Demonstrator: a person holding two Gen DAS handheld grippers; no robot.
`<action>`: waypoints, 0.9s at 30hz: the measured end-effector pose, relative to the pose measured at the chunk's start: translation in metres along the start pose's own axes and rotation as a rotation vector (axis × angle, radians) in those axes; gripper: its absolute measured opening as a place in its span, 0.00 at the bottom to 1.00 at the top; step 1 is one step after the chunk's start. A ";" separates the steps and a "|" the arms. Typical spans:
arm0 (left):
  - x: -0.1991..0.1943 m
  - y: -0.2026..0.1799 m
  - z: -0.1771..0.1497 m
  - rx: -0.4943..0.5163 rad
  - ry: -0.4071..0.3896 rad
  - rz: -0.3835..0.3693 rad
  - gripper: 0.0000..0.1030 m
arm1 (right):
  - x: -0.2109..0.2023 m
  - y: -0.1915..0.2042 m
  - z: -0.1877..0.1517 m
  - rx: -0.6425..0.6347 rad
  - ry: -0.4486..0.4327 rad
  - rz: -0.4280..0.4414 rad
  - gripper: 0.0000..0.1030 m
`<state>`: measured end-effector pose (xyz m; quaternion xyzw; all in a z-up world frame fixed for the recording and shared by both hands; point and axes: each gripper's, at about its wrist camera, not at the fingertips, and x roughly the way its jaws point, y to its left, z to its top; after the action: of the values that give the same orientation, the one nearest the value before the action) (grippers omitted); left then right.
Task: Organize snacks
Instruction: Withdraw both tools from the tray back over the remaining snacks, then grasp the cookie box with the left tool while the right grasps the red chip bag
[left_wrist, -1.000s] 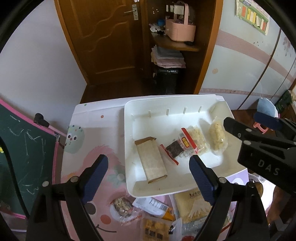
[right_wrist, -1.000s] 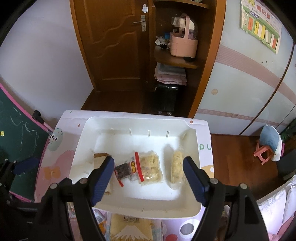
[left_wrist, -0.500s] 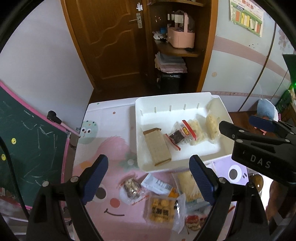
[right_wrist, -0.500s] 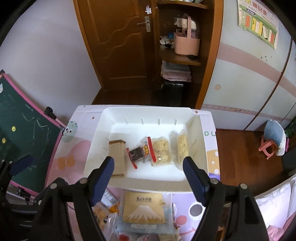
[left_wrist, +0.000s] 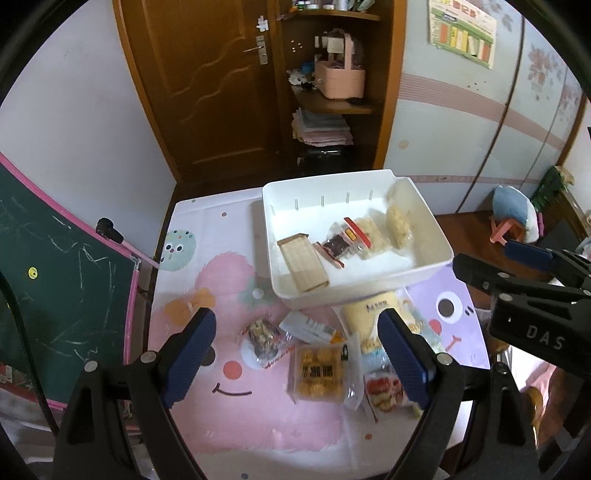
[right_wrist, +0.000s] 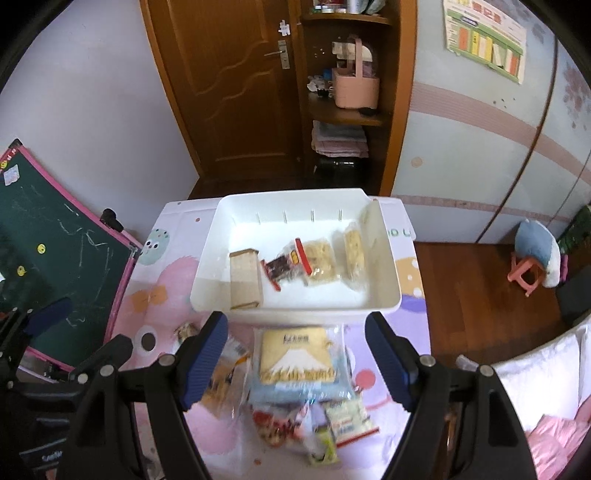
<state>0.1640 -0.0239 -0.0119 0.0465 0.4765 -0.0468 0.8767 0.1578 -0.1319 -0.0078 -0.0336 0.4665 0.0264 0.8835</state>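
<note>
Both of our claws hang above the tabletop (left_wrist: 229, 424) with jaws spread wide and nothing held: the left claw (left_wrist: 297, 363) over the loose pile, the right claw (right_wrist: 295, 362) over the yellow mountain-print packet (right_wrist: 293, 356). The white bin (right_wrist: 295, 308) already holds four snacks in a row, the brown bar (right_wrist: 244, 278) at its left end. We judge the next pick is from the pile just in front of the bin. We should take the top, unobstructed packet, close on its flat body, not a crinkly edge, lift clear of the bin's near wall, and lay it beside the row.
</note>
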 end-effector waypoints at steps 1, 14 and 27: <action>-0.004 0.000 -0.004 0.007 -0.002 -0.003 0.86 | -0.005 0.001 -0.006 0.005 -0.001 -0.005 0.75; -0.002 0.010 -0.051 0.015 0.036 -0.056 0.86 | -0.037 -0.001 -0.077 -0.010 0.012 -0.108 0.75; 0.080 0.001 -0.099 -0.010 0.263 -0.176 0.86 | 0.024 -0.006 -0.149 -0.020 0.142 0.036 0.75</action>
<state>0.1249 -0.0136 -0.1330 0.0056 0.5896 -0.1147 0.7995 0.0494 -0.1495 -0.1113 -0.0358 0.5281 0.0443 0.8473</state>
